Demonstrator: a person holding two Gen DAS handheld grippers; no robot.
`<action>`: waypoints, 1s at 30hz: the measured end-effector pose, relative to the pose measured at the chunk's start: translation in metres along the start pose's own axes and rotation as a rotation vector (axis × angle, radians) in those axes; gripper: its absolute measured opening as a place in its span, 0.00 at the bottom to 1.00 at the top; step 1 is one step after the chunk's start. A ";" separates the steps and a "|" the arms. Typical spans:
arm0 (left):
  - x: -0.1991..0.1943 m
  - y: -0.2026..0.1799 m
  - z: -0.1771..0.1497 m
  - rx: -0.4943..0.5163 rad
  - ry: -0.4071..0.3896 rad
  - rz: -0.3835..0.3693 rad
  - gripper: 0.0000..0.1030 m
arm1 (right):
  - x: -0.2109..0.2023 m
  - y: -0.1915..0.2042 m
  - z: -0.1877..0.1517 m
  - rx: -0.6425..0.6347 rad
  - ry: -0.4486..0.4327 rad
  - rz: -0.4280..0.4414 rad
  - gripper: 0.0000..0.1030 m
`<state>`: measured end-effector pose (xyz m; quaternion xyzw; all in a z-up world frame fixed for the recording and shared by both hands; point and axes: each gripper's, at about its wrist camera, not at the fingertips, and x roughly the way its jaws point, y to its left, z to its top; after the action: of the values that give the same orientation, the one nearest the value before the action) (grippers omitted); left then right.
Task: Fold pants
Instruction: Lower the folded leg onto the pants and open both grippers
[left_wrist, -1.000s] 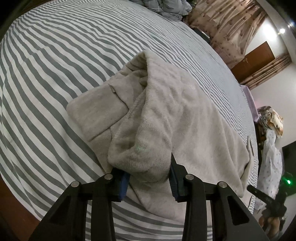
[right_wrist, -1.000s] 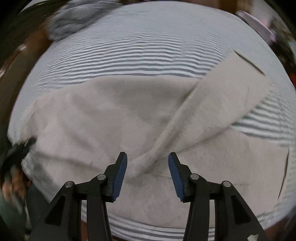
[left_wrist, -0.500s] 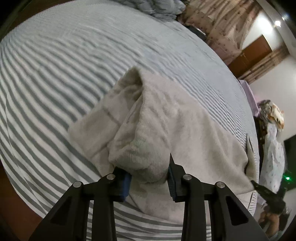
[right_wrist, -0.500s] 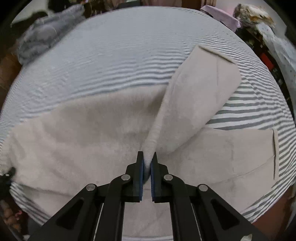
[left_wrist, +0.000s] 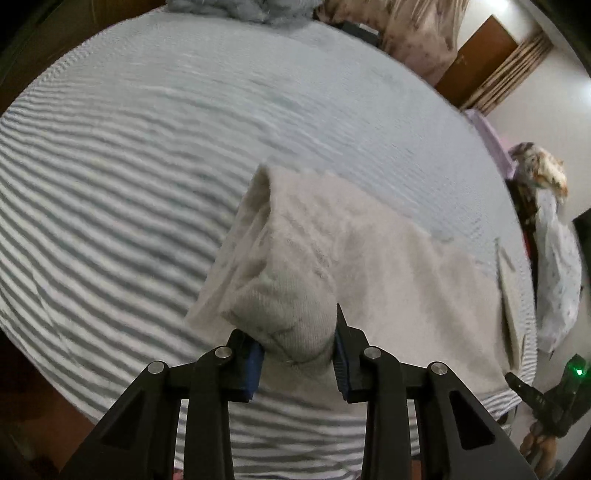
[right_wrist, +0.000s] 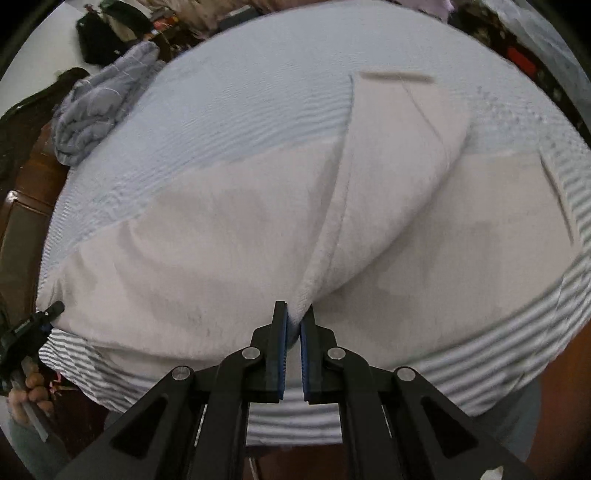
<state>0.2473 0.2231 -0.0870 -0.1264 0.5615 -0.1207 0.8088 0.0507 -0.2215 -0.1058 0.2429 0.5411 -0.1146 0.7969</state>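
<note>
Beige fleece pants (left_wrist: 369, 266) lie on a grey-and-white striped bed (left_wrist: 110, 184). My left gripper (left_wrist: 297, 350) is shut on a thick bunched fold of the pants and holds it raised off the bed. In the right wrist view the pants (right_wrist: 221, 240) spread wide, with one leg folded up over the rest. My right gripper (right_wrist: 293, 325) is shut on a thin raised edge of the pants near the bed's front edge. The other gripper shows at each view's edge: the right gripper (left_wrist: 543, 402) in the left wrist view, the left gripper (right_wrist: 33, 325) in the right wrist view.
A crumpled grey blanket (right_wrist: 96, 110) lies at the bed's far end. A wooden door (left_wrist: 476, 51) and curtains (left_wrist: 410, 33) stand behind the bed. Cluttered clothes (left_wrist: 550, 266) hang at the right. The wooden bed frame (right_wrist: 22, 221) shows at the left.
My right gripper closed on the pants' edge and lifted it. My left gripper pulled its bunched fold up and back; the pants shifted toward the bed's near edge.
</note>
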 end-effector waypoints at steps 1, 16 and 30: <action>0.007 0.004 -0.006 0.000 0.015 0.013 0.32 | 0.006 -0.004 -0.005 0.012 0.013 -0.002 0.04; 0.007 0.012 -0.001 0.013 -0.016 -0.014 0.32 | 0.004 0.002 -0.016 -0.048 -0.037 -0.025 0.04; 0.015 0.010 -0.009 0.012 0.052 0.040 0.41 | 0.054 -0.006 -0.023 -0.030 0.073 -0.027 0.12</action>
<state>0.2449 0.2268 -0.1064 -0.1071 0.5841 -0.1110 0.7969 0.0511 -0.2105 -0.1641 0.2275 0.5746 -0.1082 0.7787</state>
